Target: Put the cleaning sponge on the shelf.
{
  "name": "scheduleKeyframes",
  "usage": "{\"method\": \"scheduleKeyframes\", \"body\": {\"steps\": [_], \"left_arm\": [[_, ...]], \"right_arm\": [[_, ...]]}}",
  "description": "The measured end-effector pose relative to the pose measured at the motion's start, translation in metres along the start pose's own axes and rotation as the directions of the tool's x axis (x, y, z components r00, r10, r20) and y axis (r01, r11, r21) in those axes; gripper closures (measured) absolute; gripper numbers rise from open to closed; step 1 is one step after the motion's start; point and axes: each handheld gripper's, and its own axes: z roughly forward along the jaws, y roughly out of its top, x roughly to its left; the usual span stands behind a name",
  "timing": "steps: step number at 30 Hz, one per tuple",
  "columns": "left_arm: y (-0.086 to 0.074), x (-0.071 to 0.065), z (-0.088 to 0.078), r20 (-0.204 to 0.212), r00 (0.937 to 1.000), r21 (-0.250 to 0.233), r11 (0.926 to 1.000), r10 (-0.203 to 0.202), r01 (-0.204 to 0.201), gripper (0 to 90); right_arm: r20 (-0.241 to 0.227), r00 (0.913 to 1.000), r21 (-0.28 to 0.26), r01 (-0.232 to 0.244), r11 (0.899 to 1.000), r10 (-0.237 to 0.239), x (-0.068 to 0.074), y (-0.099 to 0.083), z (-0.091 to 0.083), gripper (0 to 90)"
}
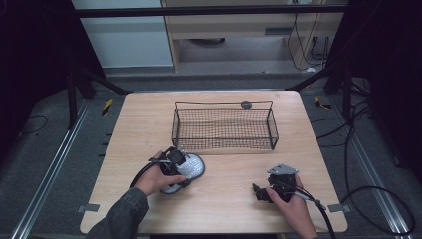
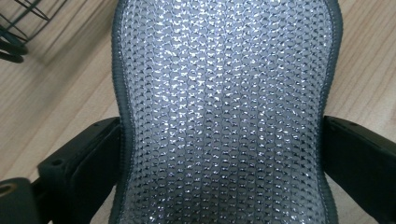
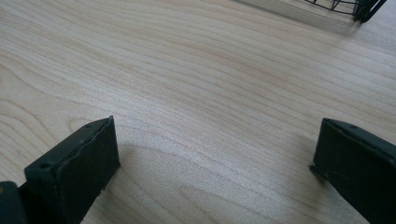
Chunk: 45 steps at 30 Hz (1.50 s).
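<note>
Left gripper (image 1: 185,160) sits over a silver mesh insole (image 1: 191,169) lying flat on the wooden table (image 1: 234,199), near-left of centre. In the left gripper view the insole (image 2: 224,116) runs straight up between the two black jaws, which stand on either side of its narrow waist; the left jaw looks to touch the dark stitched edge, the right one is at the edge too, but I cannot tell if they are actually pinching it. Long axis in the high view goes from near-left to far-right, the wider rounded end pointing far-right toward the wire basket (image 1: 224,127); the near end is hidden under the left hand (image 1: 158,179). Basket stands just beyond the insole, slightly right, at table centre, apart from it; its near-left corner (image 2: 18,28) shows at the top left of the left gripper view. A small dark round thing (image 1: 246,104) sits on or behind the basket's far rim, too small to identify. Right gripper (image 1: 263,191) is well apart on the near-right of the table, held by the right hand (image 1: 291,199), pointing left; jaws wide apart over bare wood (image 3: 210,93), nothing between them. No readable labels or writing anywhere.
</note>
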Motion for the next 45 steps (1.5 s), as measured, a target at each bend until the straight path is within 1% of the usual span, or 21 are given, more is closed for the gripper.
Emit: {"method": "scheduleKeyframes", "body": {"steps": [4, 7, 9, 11, 12, 13, 14, 16, 19, 20, 24, 26, 32, 36, 38, 39, 40, 41, 43, 44, 45], "left_arm": [[0.0, 0.002, -0.001, 0.004, 1.0, -0.015, 0.9999, -0.006, 0.006, 2.9], [-0.001, 0.002, -0.003, -0.002, 1.0, -0.011, 0.9999, -0.001, 0.001, 6.0], [-0.001, 0.001, -0.005, -0.011, 0.9999, -0.011, 0.9999, 0.013, -0.013, 6.5], [-0.002, -0.001, -0.012, -0.041, 0.9985, -0.037, 0.9986, 0.037, -0.039, 7.1], [-0.002, -0.001, -0.012, -0.041, 0.9985, -0.037, 0.9986, 0.037, -0.039, 7.2], [-0.001, -0.002, -0.022, -0.074, 0.994, -0.052, 0.9951, 0.081, -0.084, 7.5], [-0.001, -0.002, -0.022, -0.074, 0.994, -0.052, 0.9951, 0.081, -0.084, 7.8], [0.0, -0.003, -0.027, -0.093, 0.9914, -0.057, 0.9935, 0.092, -0.098, 7.9], [0.003, -0.005, -0.039, -0.119, 0.9858, -0.089, 0.9876, 0.119, -0.13, 8.4], [0.003, -0.005, -0.039, -0.119, 0.9858, -0.089, 0.9876, 0.119, -0.13, 8.5], [0.007, -0.007, -0.046, -0.147, 0.9772, -0.092, 0.9814, 0.154, -0.168, 8.8], [0.008, -0.008, -0.048, -0.151, 0.974, -0.091, 0.9787, 0.169, -0.184, 8.9], [0.021, -0.012, -0.06, -0.185, 0.9589, -0.097, 0.9671, 0.215, -0.235, 9.2], [0.029, -0.013, -0.066, -0.195, 0.9527, -0.107, 0.9605, 0.233, -0.257, 9.3], [0.035, -0.015, -0.071, -0.204, 0.9464, -0.108, 0.955, 0.251, -0.276, 9.4], [0.039, -0.016, -0.074, -0.21, 0.9411, -0.107, 0.9506, 0.265, -0.291, 9.4], [0.039, -0.016, -0.074, -0.21, 0.9411, -0.107, 0.9506, 0.265, -0.291, 9.4], [0.041, -0.016, -0.075, -0.211, 0.939, -0.107, 0.9485, 0.271, -0.298, 9.4], [0.047, -0.016, -0.077, -0.219, 0.9327, -0.106, 0.9434, 0.286, -0.314, 9.5], [0.052, -0.015, -0.08, -0.231, 0.9258, -0.103, 0.9387, 0.299, -0.329, 9.5], [0.055, -0.014, -0.08, -0.234, 0.9235, -0.104, 0.9367, 0.304, -0.334, 9.5]], "right_arm": [[0.001, 1.0, -0.001, 0.002, 1.0, -0.002, 0.0, 0.0, 0.0, 0.4], [0.0, 1.0, -0.002, 0.001, 1.0, -0.001, 0.0, 0.0, 0.0, 0.4], [0.0, 1.0, -0.002, 0.002, 1.0, -0.002, 0.0, 0.0, 0.0, 0.4], [0.0, 1.0, -0.002, 0.002, 1.0, -0.002, 0.0, 0.0, 0.0, 0.4], [0.0, 1.0, -0.003, 0.001, 1.0, -0.001, 0.0, 0.0, 0.0, 0.4], [0.001, 1.0, -0.003, 0.002, 1.0, -0.002, 0.0, 0.0, 0.0, 0.4], [0.001, 1.0, -0.003, 0.002, 1.0, -0.002, 0.0, 0.0, 0.0, 0.4], [0.0, 1.0, -0.003, 0.0, 1.0, 0.0, 0.0, 0.0, 0.0, 0.4], [0.001, 1.0, -0.004, -0.002, 1.0, 0.002, 0.001, 0.0, 0.0, 0.4], [0.001, 1.0, -0.004, -0.002, 1.0, 0.002, 0.001, 0.0, 0.0, 0.4], [-0.001, 1.0, -0.005, -0.001, 1.0, 0.001, 0.001, 0.0, 0.0, 0.4], [-0.002, 1.0, -0.005, 0.0, 1.0, 0.0, 0.001, 0.0, 0.0, 0.4], [-0.004, 1.0, -0.006, 0.004, 1.0, -0.004, 0.0, 0.0, 0.0, 0.4], [-0.005, 1.0, -0.006, 0.006, 1.0, -0.006, 0.0, 0.0, 0.0, 0.4], [-0.005, 1.0, -0.006, 0.006, 1.0, -0.006, 0.0, 0.0, 0.001, 0.3], [-0.005, 1.0, -0.005, 0.003, 1.0, -0.004, 0.0, 0.0, 0.001, 0.4], [-0.005, 1.0, -0.005, 0.003, 1.0, -0.004, 0.0, 0.0, 0.001, 0.4], [-0.006, 1.0, -0.005, 0.004, 1.0, -0.004, 0.0, 0.0, 0.001, 0.3], [-0.006, 1.0, -0.005, 0.005, 1.0, -0.005, 0.0, 0.0, 0.001, 0.4], [-0.006, 1.0, -0.005, 0.005, 1.0, -0.005, 0.0, 0.0, 0.001, 0.4], [-0.006, 1.0, -0.005, 0.005, 1.0, -0.005, 0.0, 0.0, 0.001, 0.4]]}}
